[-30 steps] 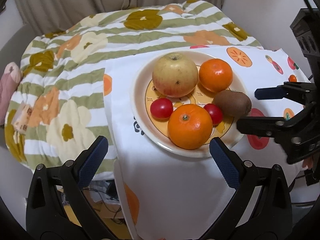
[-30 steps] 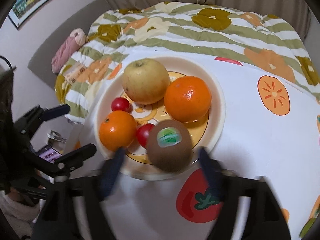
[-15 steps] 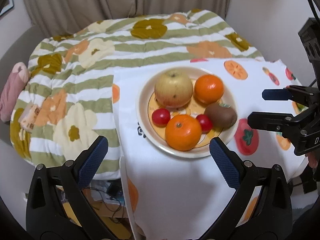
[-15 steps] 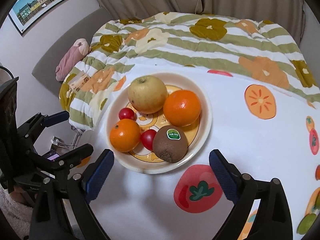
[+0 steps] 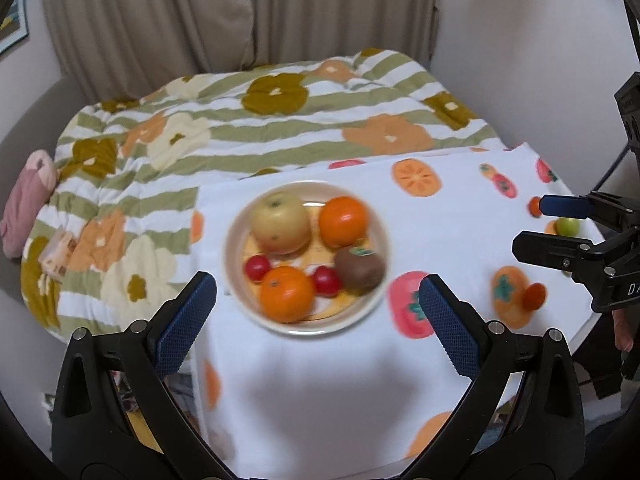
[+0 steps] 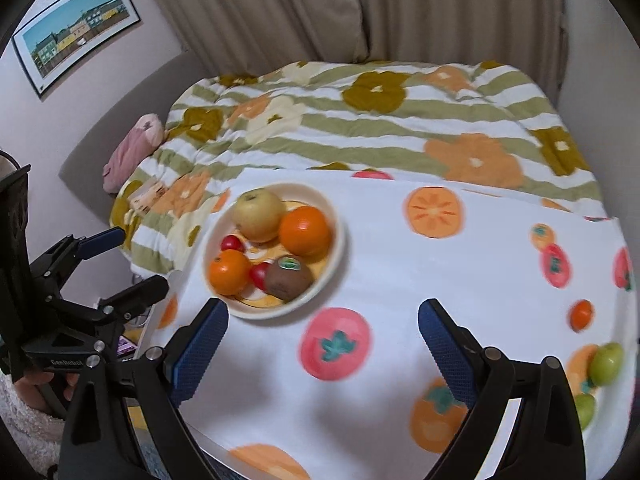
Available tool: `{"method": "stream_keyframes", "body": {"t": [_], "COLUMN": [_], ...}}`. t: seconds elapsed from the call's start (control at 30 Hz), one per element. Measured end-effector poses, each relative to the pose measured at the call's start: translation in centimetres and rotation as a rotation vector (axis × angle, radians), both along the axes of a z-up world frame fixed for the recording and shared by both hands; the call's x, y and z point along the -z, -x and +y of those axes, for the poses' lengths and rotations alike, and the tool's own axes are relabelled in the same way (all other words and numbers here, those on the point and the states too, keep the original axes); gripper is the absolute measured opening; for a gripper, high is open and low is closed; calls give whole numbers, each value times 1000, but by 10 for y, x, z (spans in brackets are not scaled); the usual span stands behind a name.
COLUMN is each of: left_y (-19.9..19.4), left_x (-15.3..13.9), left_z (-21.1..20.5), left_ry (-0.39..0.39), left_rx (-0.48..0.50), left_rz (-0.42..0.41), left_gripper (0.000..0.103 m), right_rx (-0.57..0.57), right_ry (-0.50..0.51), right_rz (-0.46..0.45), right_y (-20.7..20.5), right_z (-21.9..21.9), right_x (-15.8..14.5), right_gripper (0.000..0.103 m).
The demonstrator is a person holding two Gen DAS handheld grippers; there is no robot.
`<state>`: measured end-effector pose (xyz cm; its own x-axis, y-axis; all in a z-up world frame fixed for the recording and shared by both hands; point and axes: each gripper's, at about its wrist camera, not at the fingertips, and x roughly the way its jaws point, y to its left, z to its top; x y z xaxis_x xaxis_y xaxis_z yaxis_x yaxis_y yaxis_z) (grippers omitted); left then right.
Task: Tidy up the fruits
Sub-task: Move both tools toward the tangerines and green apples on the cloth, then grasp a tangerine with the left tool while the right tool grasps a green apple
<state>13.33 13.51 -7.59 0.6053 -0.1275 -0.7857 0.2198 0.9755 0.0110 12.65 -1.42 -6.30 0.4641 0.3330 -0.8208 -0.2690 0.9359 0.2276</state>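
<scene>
1. Fruits sit together in a cream plate [image 5: 236,216] on the white fruit-print tablecloth [image 5: 320,380]: a yellow apple [image 5: 280,222], two oranges [image 5: 343,221] [image 5: 286,294], a brown kiwi [image 5: 359,267] with a green sticker, and two small red tomatoes [image 5: 257,267] [image 5: 326,280].
2. Left gripper [image 5: 318,316] hangs above the cloth's near edge with its blue-padded fingers spread wide and nothing between them; the plate lies just beyond the tips.
3. Right gripper [image 6: 322,332] is likewise wide apart and empty, over a printed red fruit, with the plate ahead and left of it.
4. Only the right wrist view shows two green fruits [image 6: 606,364] [image 6: 584,410] near the cloth's right edge, well apart from the plate, and a framed picture [image 6: 76,36] on the wall.
5. From the left wrist view, only one green fruit shows, partly hidden behind the right gripper; a small loose orange-red fruit [image 5: 534,297] lies on the cloth near it.
6. Both views show the striped floral blanket [image 5: 240,128] behind the table, a pink bundle [image 5: 28,204] at its left, and curtains [image 5: 320,8].
</scene>
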Motion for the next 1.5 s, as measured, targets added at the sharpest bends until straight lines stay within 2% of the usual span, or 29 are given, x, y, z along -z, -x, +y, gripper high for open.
{"method": "stream_keyframes", "body": {"t": [0.3, 0.57, 0.87, 1.0, 1.2, 1.3, 1.37, 1.5], "left_y": [16, 35, 55, 59, 60, 60, 59, 57], "left_x": [-1, 23, 68, 87, 116, 127, 133, 141], "left_z": [-76, -151, -221, -241, -270, -280, -286, -293], "left_ry": [24, 44, 52, 42, -19, -38, -52, -66], "left_rx": [81, 143, 195, 197, 213, 222, 230, 237], "left_rz": [0, 58, 118, 113, 112, 124, 131, 148], "left_gripper": [103, 103, 103, 103, 88, 88, 79, 77], "right_rx": [159, 234, 240, 240, 255, 265, 266, 263], "right_ry": [65, 67, 65, 51, 60, 71, 75, 88], "right_rz": [-56, -65, -2, 10, 27, 35, 43, 51], "right_y": [38, 64, 79, 83, 83, 83, 83, 80], "right_z": [-85, -157, -204, -216, -226, -231, -235, -238], "right_x": [-15, -8, 29, 46, 70, 81, 87, 97], "right_gripper": [95, 95, 95, 95, 95, 95, 95, 95]}}
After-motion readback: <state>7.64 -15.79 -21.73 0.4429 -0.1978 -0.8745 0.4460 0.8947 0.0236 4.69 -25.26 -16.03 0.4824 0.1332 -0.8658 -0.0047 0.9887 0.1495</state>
